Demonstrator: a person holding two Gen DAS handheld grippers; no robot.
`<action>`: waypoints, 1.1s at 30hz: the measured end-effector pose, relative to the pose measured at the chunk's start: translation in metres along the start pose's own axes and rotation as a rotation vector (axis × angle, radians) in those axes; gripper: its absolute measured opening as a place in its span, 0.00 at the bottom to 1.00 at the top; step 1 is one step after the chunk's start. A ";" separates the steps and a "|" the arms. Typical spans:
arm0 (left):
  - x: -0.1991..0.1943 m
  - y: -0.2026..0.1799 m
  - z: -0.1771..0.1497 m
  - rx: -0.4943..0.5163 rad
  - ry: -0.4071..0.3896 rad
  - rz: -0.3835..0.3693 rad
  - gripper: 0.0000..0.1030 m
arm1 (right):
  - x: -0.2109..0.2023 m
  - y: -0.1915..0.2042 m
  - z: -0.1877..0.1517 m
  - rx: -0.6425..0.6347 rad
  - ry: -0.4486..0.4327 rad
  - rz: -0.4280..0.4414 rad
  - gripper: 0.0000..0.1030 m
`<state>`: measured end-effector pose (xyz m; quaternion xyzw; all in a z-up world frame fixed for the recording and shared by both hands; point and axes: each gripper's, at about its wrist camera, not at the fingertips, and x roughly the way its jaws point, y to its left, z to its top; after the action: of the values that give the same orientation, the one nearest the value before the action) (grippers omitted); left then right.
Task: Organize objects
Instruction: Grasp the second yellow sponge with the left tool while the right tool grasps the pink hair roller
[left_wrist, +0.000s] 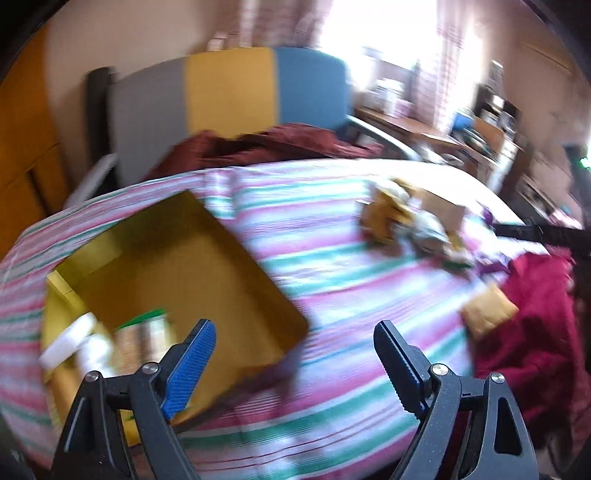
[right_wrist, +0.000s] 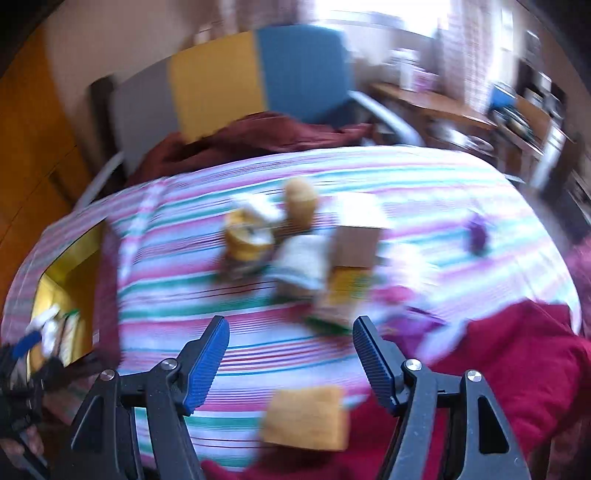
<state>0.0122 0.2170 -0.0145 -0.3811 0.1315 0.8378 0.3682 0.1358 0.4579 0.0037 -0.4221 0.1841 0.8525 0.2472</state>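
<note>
**Both grippers empty above the striped bed**

We see a yellow box (left_wrist: 192, 266) lying open on the striped bedspread (left_wrist: 332, 258), a white-capped bottle (left_wrist: 85, 343) inside it. A blurred heap of small items (right_wrist: 295, 251) sits mid-bed, well apart from the box. An orange pouch (right_wrist: 306, 417) lies against a red cloth (right_wrist: 517, 369). Our left gripper (left_wrist: 295, 332) and right gripper (right_wrist: 291, 328) both hover with fingers spread, grasping nothing.

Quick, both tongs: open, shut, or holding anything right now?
Left tongs: open, empty, above the striped bed.
Right tongs: open, empty, nothing between the pads.
</note>
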 end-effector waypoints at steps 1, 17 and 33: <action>0.006 -0.014 0.002 0.027 0.008 -0.042 0.85 | -0.001 -0.013 0.001 0.033 -0.002 -0.016 0.68; 0.065 -0.170 0.018 0.402 0.077 -0.423 0.94 | 0.002 -0.088 -0.003 0.169 0.036 -0.085 0.68; 0.111 -0.203 0.018 0.423 0.147 -0.549 0.88 | 0.054 -0.119 0.025 0.194 0.194 -0.060 0.68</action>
<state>0.0993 0.4241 -0.0721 -0.3768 0.2205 0.6322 0.6401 0.1605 0.5819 -0.0383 -0.4818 0.2762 0.7782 0.2933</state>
